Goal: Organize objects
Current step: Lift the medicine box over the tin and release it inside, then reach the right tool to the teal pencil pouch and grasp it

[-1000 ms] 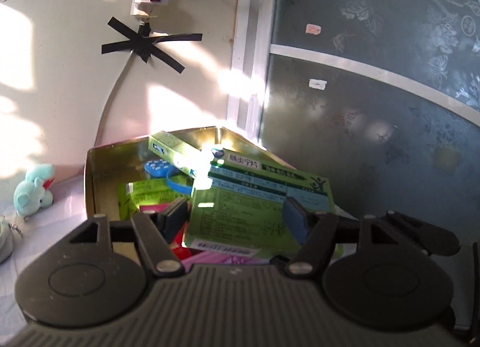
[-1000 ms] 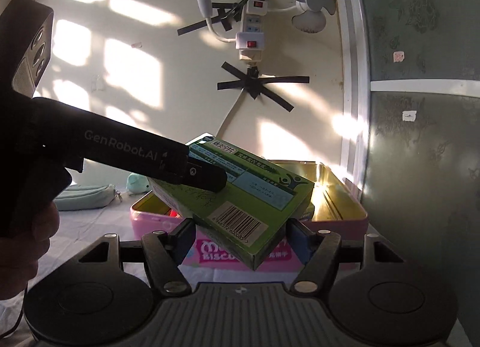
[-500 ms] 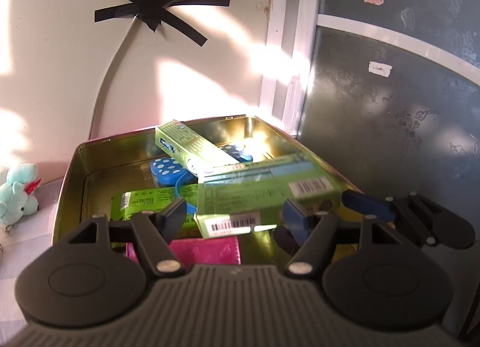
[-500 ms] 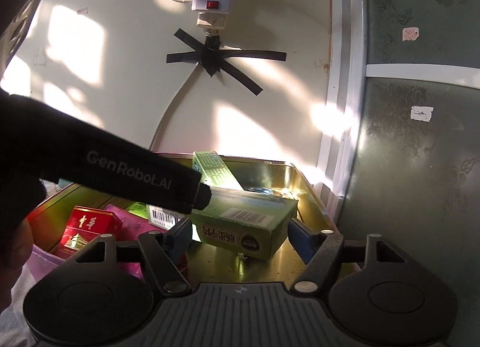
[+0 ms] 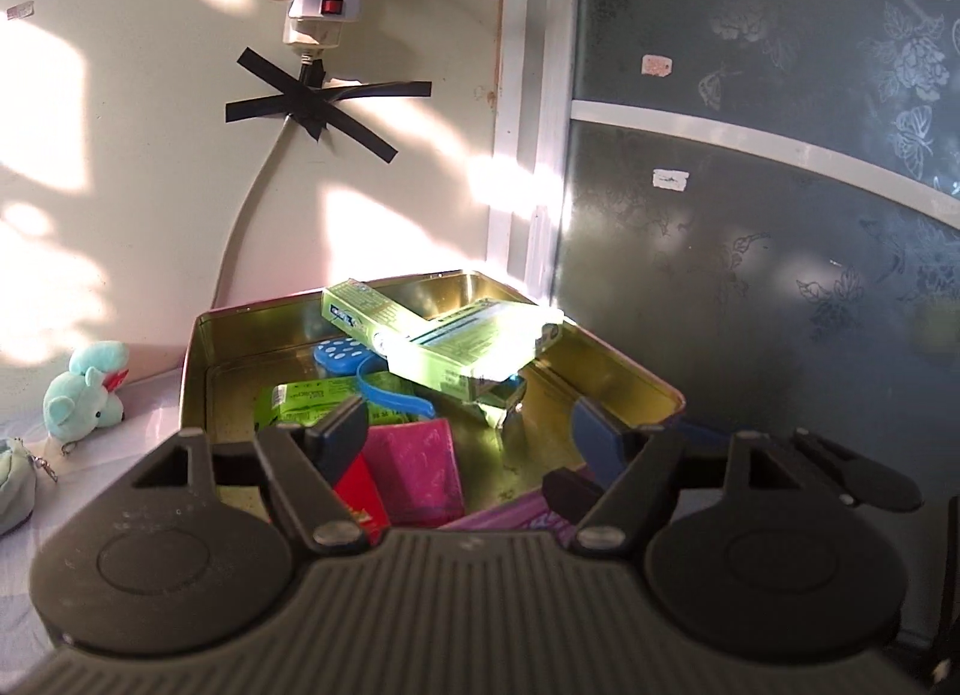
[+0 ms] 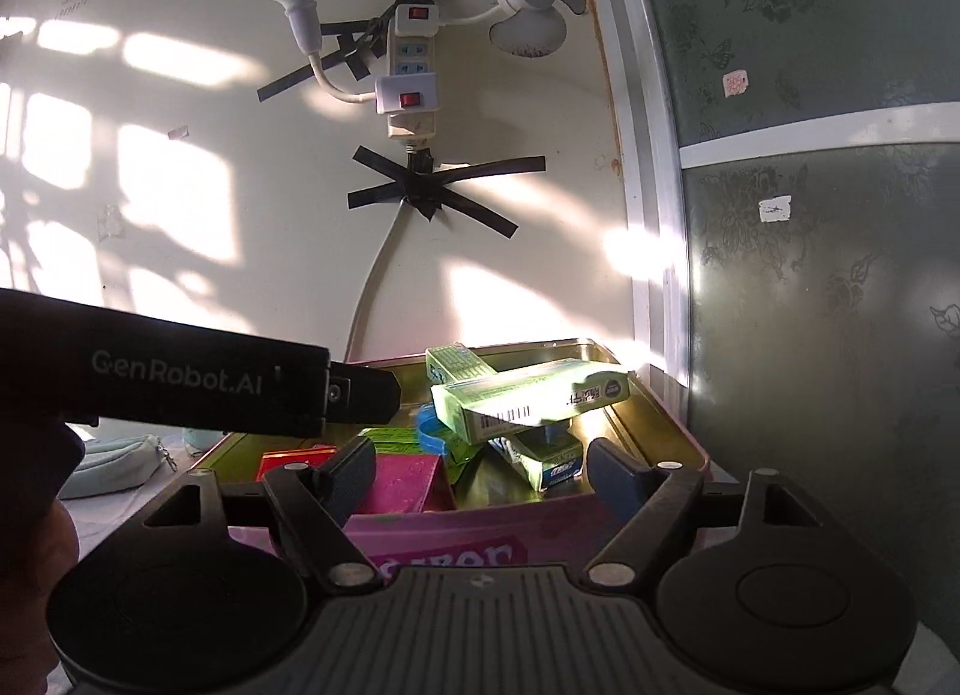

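A gold-lined pink tin (image 5: 630, 377) (image 6: 672, 431) stands against the wall. The large green medicine box (image 5: 474, 344) (image 6: 534, 395) lies tilted on top of the things inside, leaning on a slim green box (image 5: 360, 305) (image 6: 456, 362). Also in the tin are a magenta box (image 5: 420, 464) (image 6: 399, 479), a red box (image 5: 360, 494) (image 6: 294, 458), a green packet (image 5: 306, 398) and a blue strap (image 5: 390, 395) (image 6: 429, 431). My left gripper (image 5: 468, 437) is open and empty above the tin's near side. My right gripper (image 6: 480, 470) is open and empty before the tin.
A teal plush toy (image 5: 90, 389) lies left of the tin on the white cloth. A pale pouch (image 6: 114, 464) lies further left. The wall with a taped power strip (image 5: 318, 5) is behind, and a frosted glass door (image 5: 780, 245) stands on the right.
The large green box was held between both grippers over the tin; it now lies in the tin. Both grippers have let go and drawn back and up.
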`<state>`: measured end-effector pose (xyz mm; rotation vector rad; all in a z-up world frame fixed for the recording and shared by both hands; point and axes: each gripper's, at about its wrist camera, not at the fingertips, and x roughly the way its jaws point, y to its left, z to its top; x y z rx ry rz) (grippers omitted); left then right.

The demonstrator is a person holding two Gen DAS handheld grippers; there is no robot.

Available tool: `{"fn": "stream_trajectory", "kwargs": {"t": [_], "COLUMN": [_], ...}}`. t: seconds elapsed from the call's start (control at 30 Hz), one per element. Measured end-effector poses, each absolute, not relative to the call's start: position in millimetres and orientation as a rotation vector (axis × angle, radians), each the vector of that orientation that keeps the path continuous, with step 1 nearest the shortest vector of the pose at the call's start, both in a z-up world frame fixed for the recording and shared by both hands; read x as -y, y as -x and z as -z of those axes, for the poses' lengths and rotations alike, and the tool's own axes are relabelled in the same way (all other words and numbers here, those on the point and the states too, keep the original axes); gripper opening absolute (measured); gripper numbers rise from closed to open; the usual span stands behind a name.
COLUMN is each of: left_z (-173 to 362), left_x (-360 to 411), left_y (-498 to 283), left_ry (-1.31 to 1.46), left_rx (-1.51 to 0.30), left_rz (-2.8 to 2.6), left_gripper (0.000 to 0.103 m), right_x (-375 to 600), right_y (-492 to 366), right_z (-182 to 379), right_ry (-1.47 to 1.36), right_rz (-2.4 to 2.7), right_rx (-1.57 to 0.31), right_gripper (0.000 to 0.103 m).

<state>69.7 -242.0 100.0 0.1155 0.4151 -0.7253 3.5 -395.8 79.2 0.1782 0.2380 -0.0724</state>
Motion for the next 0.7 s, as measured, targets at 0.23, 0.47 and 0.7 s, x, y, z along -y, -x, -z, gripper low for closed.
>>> {"fn": "stream_trajectory", "kwargs": {"t": [0.23,0.47,0.7], "left_z": [-80,-39,-9], "left_x": [187,134,86], "left_y": [-52,-61,-67], "left_ry": [-0.112,-0.149,-0.141], "left_rx": [-0.469,-0.591,-0.683], "left_rz": [0.692,0.513,0.368], "left_gripper": [0.077,0.077,0.077], "right_x": [360,314,276], "right_y": [15,4,1], "right_z": [-50,-35,-31], "right_ry": [-0.219,-0.142,-0.072], "right_rz": [0.000,-0.062,-0.106], "right_rx": [-0.404,-0.545,-0.594], "right_gripper": [0.078,0.077,0.076]}}
